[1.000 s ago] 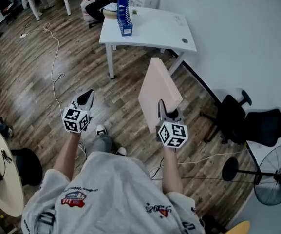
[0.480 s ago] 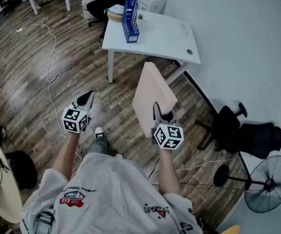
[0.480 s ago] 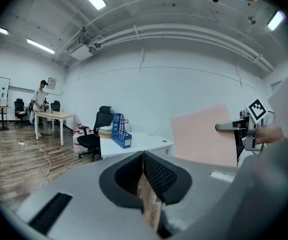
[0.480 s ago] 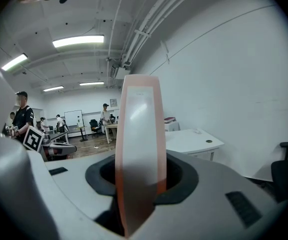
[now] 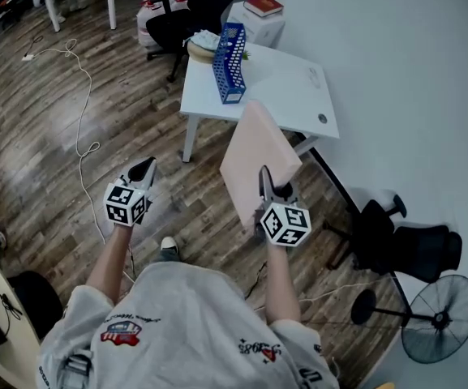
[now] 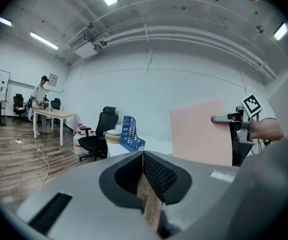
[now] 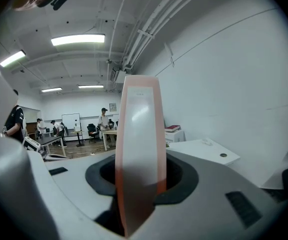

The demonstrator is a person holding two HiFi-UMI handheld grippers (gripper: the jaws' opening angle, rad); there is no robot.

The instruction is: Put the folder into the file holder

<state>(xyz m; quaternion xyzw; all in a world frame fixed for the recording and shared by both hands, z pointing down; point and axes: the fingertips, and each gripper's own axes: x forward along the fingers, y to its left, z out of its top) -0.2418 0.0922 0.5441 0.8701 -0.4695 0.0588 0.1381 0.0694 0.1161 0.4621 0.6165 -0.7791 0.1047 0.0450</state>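
Note:
A pink folder [image 5: 254,156] stands upright on edge in my right gripper [image 5: 268,186], which is shut on its lower near end; in the right gripper view the folder [image 7: 139,149] fills the gap between the jaws. The blue mesh file holder [image 5: 230,52] stands on the left part of a white table [image 5: 290,87] ahead, well apart from both grippers. My left gripper [image 5: 143,171] hangs over the wooden floor to the left, shut with nothing in it. The left gripper view shows the file holder [image 6: 130,134] ahead and the folder [image 6: 201,134] to the right.
A black office chair [image 5: 201,6] stands behind the table, next to a white cabinet with a red book [image 5: 263,6]. A white cable [image 5: 79,96] trails over the floor at left. A dark chair [image 5: 404,241] and a fan [image 5: 440,318] stand by the wall at right.
The table and the file holder have come nearer and lower in the head view. Both grippers have been carried forward with the person, and the folder stays in the right one.

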